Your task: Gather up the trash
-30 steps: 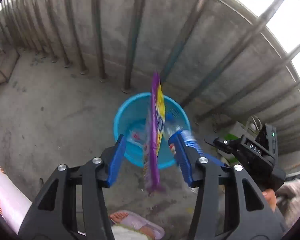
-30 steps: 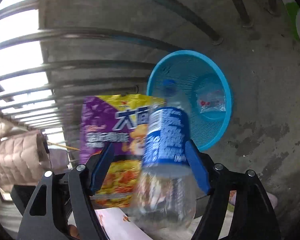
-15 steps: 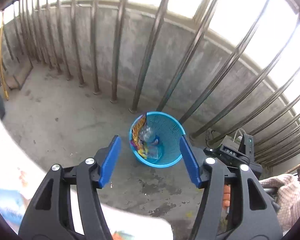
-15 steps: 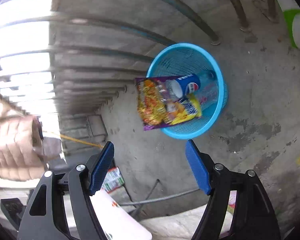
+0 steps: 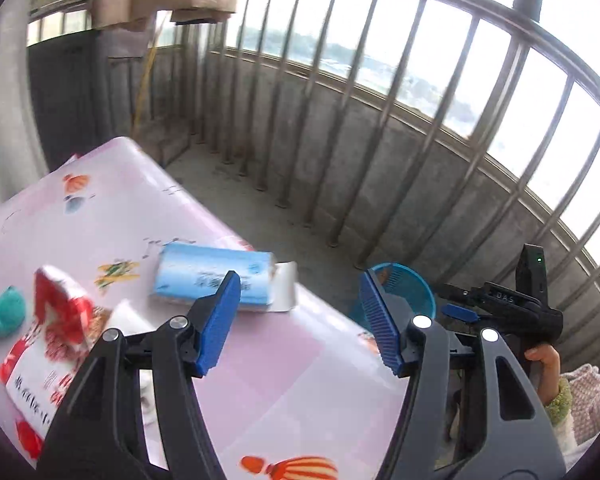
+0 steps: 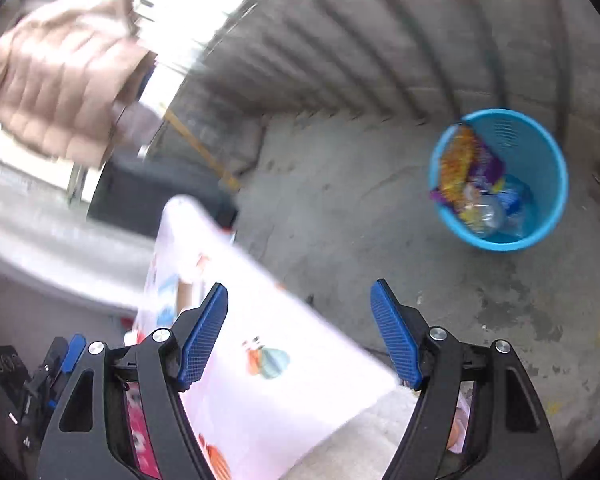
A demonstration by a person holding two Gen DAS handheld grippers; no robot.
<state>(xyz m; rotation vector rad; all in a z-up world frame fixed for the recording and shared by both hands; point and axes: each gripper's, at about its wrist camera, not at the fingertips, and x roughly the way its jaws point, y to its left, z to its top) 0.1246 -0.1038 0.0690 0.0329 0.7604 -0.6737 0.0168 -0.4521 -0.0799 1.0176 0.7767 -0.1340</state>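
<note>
A blue mesh trash basket (image 6: 540, 148) stands on the concrete floor by the railing, holding a purple and yellow snack bag (image 6: 466, 166) and a clear plastic bottle (image 6: 486, 214). Its rim also shows in the left wrist view (image 5: 414, 286). My left gripper (image 5: 300, 322) is open and empty above the table. A blue tissue pack (image 5: 208, 276), a red and white packet (image 5: 56, 328) and a teal object (image 5: 2, 312) lie on the table. My right gripper (image 6: 300, 334) is open and empty over the table's edge; its body shows in the left wrist view (image 5: 508, 308).
The table (image 5: 284, 392) wears a pale pink cloth with printed figures and also shows in the right wrist view (image 6: 276, 396). A metal railing on a low concrete wall (image 5: 380, 148) rings the balcony. A beige padded jacket (image 6: 56, 80) hangs above. A yellow pole (image 6: 204, 152) leans in the corner.
The snack bag and the bottle have dropped from the open grippers into the basket. Both grippers have swung up and away from the basket toward the table.
</note>
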